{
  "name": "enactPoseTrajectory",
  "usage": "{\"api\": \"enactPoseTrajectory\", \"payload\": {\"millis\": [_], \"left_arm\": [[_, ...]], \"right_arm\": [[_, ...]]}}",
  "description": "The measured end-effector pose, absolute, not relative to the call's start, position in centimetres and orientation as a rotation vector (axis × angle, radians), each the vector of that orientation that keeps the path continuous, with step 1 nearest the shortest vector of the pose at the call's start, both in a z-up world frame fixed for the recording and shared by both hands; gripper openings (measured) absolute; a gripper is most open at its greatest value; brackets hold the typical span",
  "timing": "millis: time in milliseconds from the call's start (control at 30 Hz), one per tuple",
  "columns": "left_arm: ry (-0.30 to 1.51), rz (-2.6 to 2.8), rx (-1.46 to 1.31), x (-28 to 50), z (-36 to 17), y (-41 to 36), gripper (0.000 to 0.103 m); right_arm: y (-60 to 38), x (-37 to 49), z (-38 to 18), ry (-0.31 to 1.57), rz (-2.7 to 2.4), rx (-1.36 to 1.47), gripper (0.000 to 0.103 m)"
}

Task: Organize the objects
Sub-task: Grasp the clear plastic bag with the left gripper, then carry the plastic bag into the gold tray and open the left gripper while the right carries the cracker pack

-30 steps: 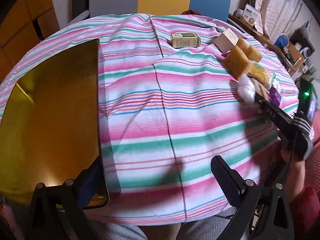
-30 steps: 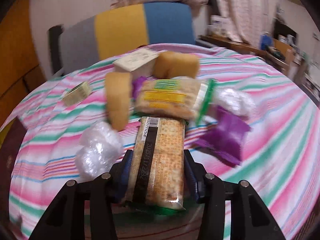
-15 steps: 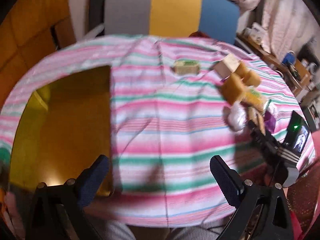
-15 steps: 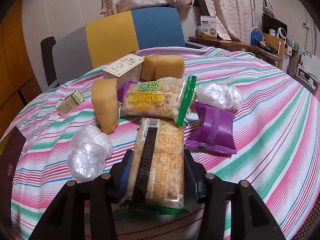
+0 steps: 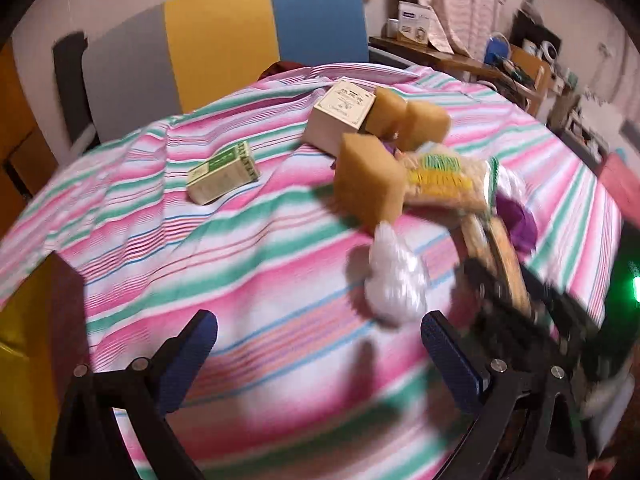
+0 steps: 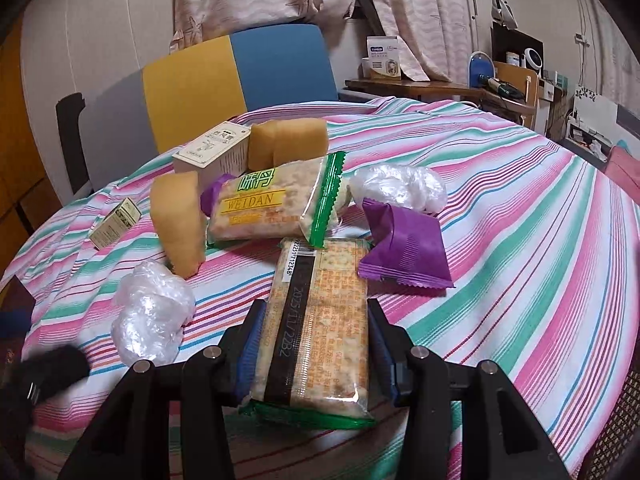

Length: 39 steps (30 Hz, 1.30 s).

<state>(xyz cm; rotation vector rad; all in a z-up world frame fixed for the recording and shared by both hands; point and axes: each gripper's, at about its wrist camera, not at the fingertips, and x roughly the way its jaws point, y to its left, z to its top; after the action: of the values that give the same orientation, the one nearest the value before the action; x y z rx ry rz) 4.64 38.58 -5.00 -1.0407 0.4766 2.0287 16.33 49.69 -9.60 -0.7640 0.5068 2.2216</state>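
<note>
While the right claw [image 6: 316, 344] clamps the cracker pack [image 6: 316, 320] low over the striped surface [image 6: 520, 240], the left claw [image 5: 320, 344] gapes empty beside it. Pickup looks done; next, lift clear of the purple packet [image 6: 404, 248] and carry it off.

The left gripper [image 5: 318, 354] is built of black, angular plastic arms, each tipped with a blue pad [image 5: 450, 360] moulded in a fine ribbed texture. Round silver screw heads are set along the arms near the pads. The right gripper [image 6: 314, 354] is made the same way: black arms, blue ribbed pads [image 6: 250, 354], and silver screws spaced across the frame. In the left wrist view, a green indicator light [image 5: 634, 282] is seen glowing on the right gripper's dark, blurred body.
</note>
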Motion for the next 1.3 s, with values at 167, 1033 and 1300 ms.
{"api": "enactPoseTrajectory", "payload": {"millis": [167,1033,1300], "left_arm": [[0.368,1.974,-1.108,2.7,-5.8,40.9,0.100],[0.362,2.055,-0.929,4.4,-8.9,35.1,0.038],[0.246,2.057,-1.026,4.5,-7.8,30.2,0.037]], "right_arm": [[49.7,16.4,-9.6,0.507,2.222,-0.761,0.049],[49.3,16.1,-9.8,0.461,2.207,-0.776,0.049],[47.5,15.1,-9.4,0.337,2.318,-0.805,0.049]]}}
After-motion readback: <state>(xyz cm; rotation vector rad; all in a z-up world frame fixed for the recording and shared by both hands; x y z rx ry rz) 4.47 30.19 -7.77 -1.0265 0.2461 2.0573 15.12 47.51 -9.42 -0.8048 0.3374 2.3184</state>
